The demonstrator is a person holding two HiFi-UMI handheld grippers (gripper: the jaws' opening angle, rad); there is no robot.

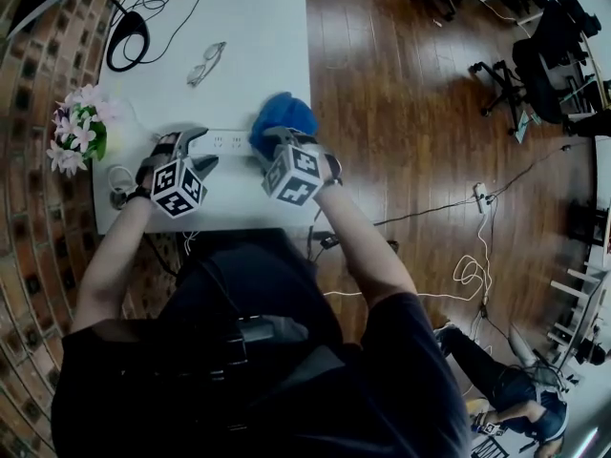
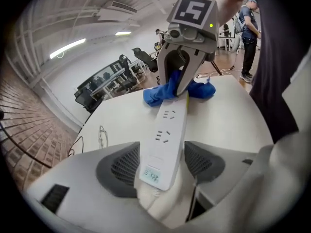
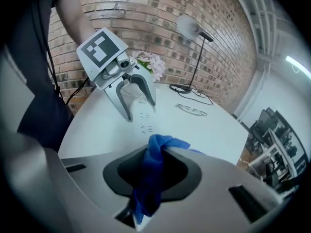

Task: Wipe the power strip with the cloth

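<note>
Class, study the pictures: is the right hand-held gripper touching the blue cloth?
Touching. The right gripper view shows the blue cloth bunched between the closed jaws of the right hand-held gripper, pinched from both sides.

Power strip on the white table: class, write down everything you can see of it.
The long white plastic power strip lies flat on the white table. Its top shows rows of socket slots and, at one end, a small label or display. That end sits between the jaws of the left gripper, which stand close at both sides; whether they press on it is unclear. The other end is covered by a crumpled blue cloth, which is pinched in the right gripper.
</note>
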